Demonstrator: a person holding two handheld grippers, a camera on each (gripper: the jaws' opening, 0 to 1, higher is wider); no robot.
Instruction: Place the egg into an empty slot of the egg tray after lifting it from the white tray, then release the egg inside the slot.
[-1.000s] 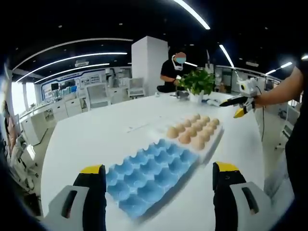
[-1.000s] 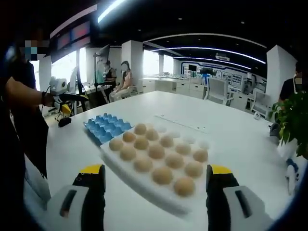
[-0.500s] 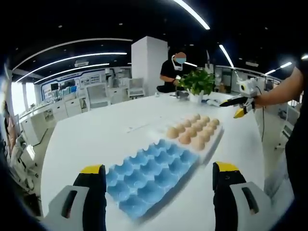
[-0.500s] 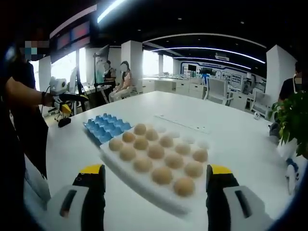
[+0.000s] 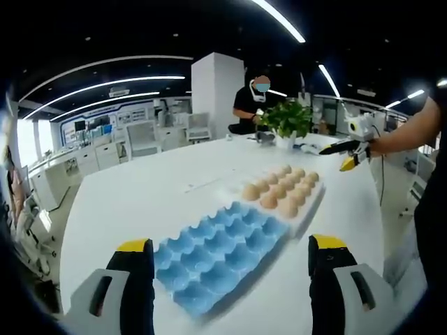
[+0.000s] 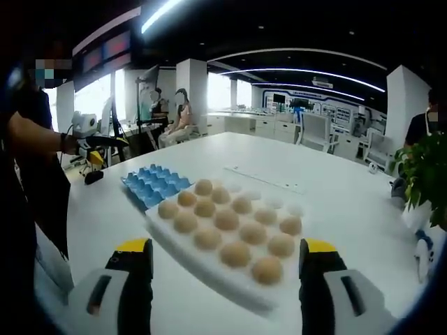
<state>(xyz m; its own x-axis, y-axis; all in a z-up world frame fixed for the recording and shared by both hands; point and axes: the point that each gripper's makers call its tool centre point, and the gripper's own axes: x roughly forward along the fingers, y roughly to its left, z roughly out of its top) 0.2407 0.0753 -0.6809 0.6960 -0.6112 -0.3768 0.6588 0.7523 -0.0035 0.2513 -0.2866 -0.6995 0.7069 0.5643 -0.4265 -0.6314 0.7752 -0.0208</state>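
The blue egg tray lies empty on the white table, just beyond my left gripper, whose jaws stand open with nothing between them. Past it sits the white tray holding several brown eggs. In the right gripper view the white tray is nearest, with its eggs in rows, and the blue egg tray lies behind it to the left. My right gripper is open and empty, hovering just short of the white tray. The other gripper shows at the far right, held in a hand.
A potted green plant stands at the table's far end, and a person is behind it. The plant also sits at the right edge. The table stretches bare to the left of the trays. A sleeve hangs at the left.
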